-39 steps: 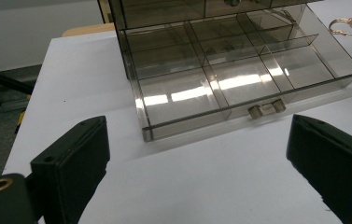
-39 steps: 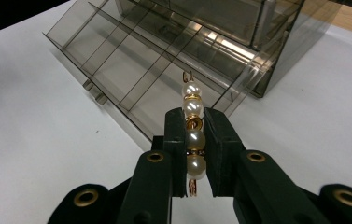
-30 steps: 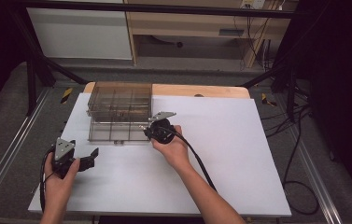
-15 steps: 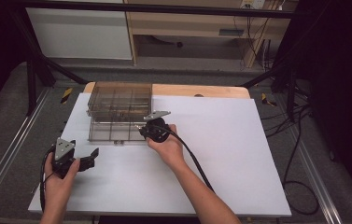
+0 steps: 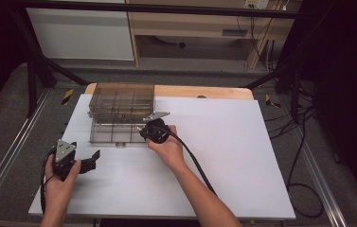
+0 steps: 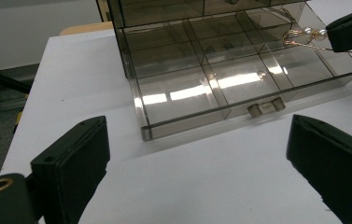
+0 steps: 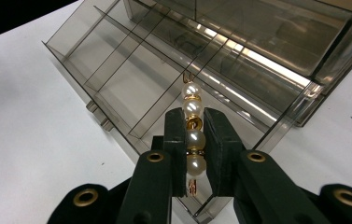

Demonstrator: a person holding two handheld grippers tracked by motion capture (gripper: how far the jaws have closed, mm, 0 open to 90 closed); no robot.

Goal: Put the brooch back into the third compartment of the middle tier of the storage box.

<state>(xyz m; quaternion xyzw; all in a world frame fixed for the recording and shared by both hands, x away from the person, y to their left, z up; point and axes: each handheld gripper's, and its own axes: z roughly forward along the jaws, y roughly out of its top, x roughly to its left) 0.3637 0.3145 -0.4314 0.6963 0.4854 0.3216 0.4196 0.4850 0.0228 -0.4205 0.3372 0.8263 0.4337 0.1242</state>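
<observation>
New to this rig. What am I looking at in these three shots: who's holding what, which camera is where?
No robot here: a person holds a handheld two-jaw tool in each hand. The high view looks down on the white table; each of the other two views rides on one gripper and looks along its black jaws. The left gripper is open, holds nothing and faces a smoky clear organizer whose drawer is pulled out. The right gripper is shut on a string of pearl beads with gold links, held over the drawer's compartments.
</observation>
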